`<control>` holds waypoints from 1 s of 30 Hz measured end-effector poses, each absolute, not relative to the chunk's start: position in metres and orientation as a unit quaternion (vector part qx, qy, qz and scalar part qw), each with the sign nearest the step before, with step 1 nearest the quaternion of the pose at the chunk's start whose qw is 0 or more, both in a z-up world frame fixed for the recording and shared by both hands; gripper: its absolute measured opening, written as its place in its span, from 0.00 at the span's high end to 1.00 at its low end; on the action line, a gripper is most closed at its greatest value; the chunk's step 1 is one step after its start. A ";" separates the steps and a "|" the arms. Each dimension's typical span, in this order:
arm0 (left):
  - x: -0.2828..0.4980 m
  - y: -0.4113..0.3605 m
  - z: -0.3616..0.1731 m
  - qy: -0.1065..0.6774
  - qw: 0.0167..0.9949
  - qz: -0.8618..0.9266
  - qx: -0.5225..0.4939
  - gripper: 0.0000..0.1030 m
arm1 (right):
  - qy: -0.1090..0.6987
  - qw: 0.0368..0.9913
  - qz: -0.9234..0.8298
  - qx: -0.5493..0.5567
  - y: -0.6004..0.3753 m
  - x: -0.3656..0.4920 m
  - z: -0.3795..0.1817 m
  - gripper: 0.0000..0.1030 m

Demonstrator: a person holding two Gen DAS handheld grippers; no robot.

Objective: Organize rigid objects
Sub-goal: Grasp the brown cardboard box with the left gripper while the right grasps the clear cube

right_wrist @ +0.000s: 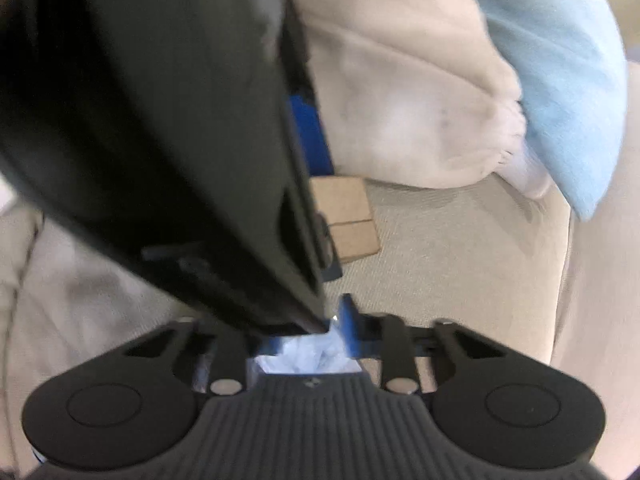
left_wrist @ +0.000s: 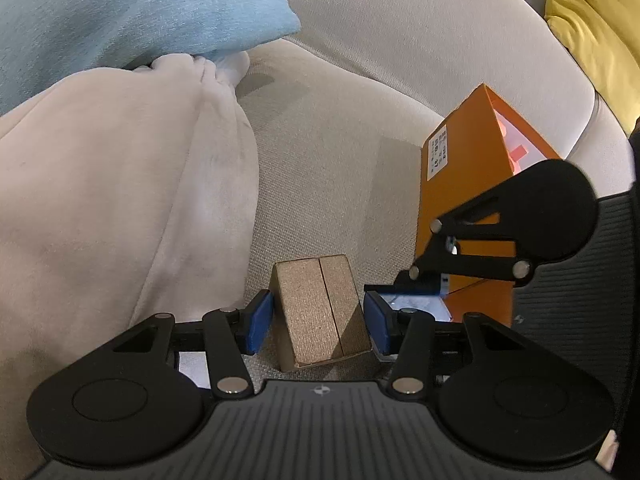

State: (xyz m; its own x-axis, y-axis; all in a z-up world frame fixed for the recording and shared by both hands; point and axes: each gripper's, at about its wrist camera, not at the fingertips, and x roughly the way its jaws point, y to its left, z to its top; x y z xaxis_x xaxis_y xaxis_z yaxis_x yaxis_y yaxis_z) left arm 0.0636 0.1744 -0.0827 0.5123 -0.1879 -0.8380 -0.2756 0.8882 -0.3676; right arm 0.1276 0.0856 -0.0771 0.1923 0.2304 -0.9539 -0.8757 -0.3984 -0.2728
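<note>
A small cardboard box, matte brown with a grainy surface and a dark seam running down its top face, is sitting on the woven beige sofa seat. Its long axis is running away from the left wrist camera, tilted slightly leftward at the far end. The left gripper is straddling it, blue rubbery pads spread on either side with narrow gaps, not squeezing. A glossy orange carton with a white label is standing upright just to the right. The right gripper is pinching something pale and crinkled; what it is cannot be told. A plush cream blanket and a soft light-blue pillow are lying at the left.
</note>
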 end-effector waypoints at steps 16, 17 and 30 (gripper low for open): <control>0.061 0.179 -0.085 0.489 0.833 0.028 -0.257 0.46 | 0.268 0.414 0.594 -0.636 0.090 0.143 -0.060 0.37; 0.061 0.180 -0.085 0.489 0.832 0.028 -0.259 0.45 | 0.293 0.427 0.581 -0.628 0.091 0.145 -0.061 0.37; 0.066 0.181 -0.086 0.492 0.831 0.025 -0.260 0.44 | 0.272 0.373 0.591 -0.662 0.095 0.152 -0.062 0.46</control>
State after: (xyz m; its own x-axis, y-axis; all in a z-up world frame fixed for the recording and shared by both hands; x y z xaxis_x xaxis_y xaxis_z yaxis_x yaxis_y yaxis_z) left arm 0.0657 0.1814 -0.0864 0.5152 -0.2131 -0.8302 -0.2976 0.8639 -0.4064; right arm 0.1522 0.0950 -0.0617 0.1534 0.0804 -0.9849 -0.8010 -0.5736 -0.1716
